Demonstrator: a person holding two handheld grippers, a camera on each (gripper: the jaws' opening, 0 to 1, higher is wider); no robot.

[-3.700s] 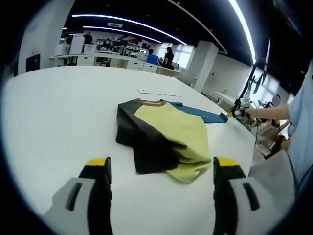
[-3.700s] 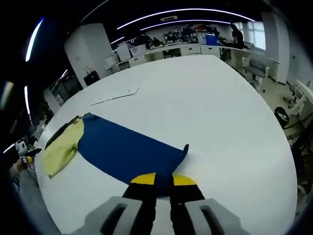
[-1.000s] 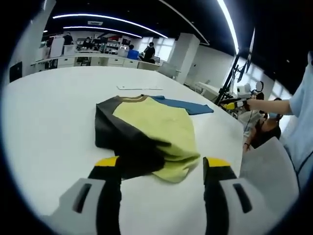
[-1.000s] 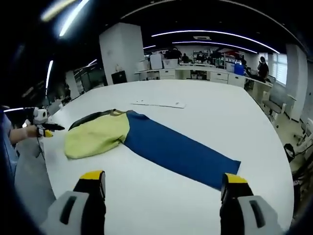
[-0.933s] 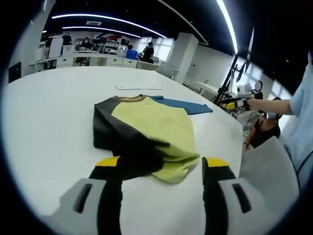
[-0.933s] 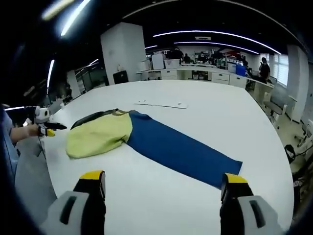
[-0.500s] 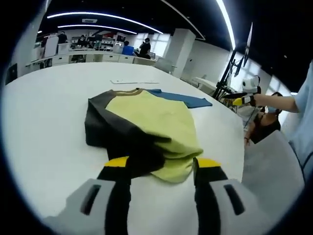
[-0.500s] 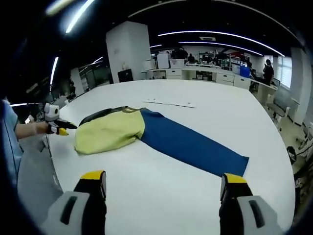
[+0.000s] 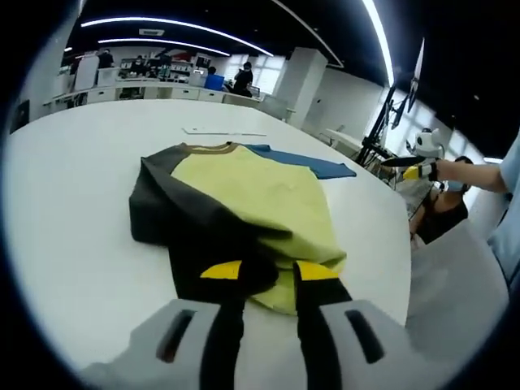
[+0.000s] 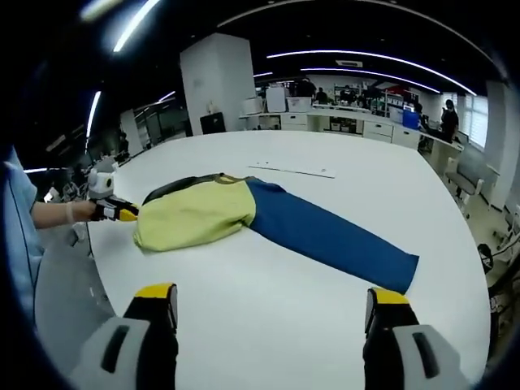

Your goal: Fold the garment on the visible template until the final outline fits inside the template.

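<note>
The shirt (image 9: 244, 203) is soft cloth, matt, with small wrinkles. The table (image 10: 341, 179) is smooth and white with a dull shine. The left gripper (image 9: 258, 271) looks like hard plastic, grey and black, with smooth yellow tips.

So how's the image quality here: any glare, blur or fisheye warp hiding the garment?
Left gripper view: garment sharp and evenly lit, ceiling strips glare only overhead, table edge bows with fisheye warp, left tool nearly shut at the hem. Right gripper view: blue sleeve clear, soft shadows, right tool open, background desks soft.
</note>
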